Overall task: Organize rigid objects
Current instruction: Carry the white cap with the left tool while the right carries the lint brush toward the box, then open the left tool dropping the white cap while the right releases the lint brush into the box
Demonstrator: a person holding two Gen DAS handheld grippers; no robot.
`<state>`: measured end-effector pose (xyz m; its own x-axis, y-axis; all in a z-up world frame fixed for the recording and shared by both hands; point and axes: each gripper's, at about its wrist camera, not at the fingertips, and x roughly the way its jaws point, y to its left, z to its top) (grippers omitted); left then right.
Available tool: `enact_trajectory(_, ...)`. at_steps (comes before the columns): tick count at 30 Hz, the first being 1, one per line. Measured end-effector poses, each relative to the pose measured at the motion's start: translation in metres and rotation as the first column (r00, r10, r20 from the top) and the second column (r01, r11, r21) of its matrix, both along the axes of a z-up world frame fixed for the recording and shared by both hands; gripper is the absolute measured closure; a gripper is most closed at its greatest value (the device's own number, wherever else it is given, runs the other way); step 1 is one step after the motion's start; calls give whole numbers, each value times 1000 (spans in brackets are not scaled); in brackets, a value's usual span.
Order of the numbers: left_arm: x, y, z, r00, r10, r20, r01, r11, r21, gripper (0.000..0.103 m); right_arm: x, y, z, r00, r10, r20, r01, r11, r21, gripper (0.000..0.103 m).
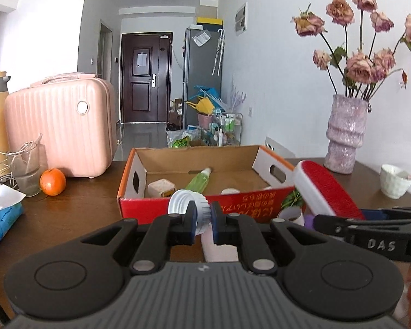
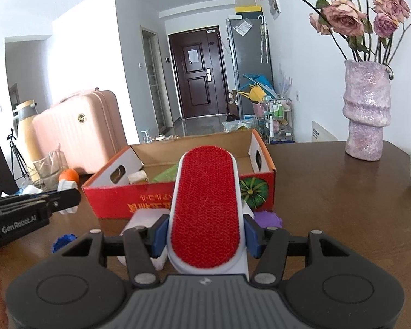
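Observation:
My left gripper (image 1: 204, 219) is shut on a white ridged bottle cap (image 1: 187, 205), held just in front of the red cardboard box (image 1: 205, 208). My right gripper (image 2: 205, 235) is shut on a white lint brush with a red pad (image 2: 205, 208), tilted up before the same box (image 2: 150, 203). The brush also shows at the right of the left wrist view (image 1: 326, 189). Inside the box lie a green tube (image 1: 198, 181), a beige block (image 1: 161, 187) and a white item (image 1: 230, 191).
On the brown table (image 2: 328, 205) stand a pink case (image 1: 63, 126), an orange (image 1: 53, 181), a glass (image 1: 27, 167), a tissue pack (image 1: 0, 216), a purple vase (image 2: 367, 115) and a white cup (image 1: 394, 181). Purple (image 2: 268, 218) and blue (image 2: 64, 241) small objects lie near the box.

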<state>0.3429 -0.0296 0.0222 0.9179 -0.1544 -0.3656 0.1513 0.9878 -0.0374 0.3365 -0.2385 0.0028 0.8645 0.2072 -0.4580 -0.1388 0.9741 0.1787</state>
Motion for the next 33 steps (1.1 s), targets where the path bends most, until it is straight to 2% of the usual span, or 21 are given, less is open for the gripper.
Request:
enact_trajectory(13, 29, -1, 20, 995, 85, 47, -82, 995, -57, 92, 29, 21, 15, 1000, -12, 24, 13, 999, -33, 48)
enact_trajectory(23, 58, 3, 24, 991, 127, 51, -122, 988, -92, 92, 63, 27, 19, 1000, -16, 19, 17, 1000, -21, 48)
enact_trajectory(33, 92, 4, 20, 988, 148, 31, -145, 985, -96, 92, 103, 32, 18, 999, -32, -4, 32, 999, -14, 48)
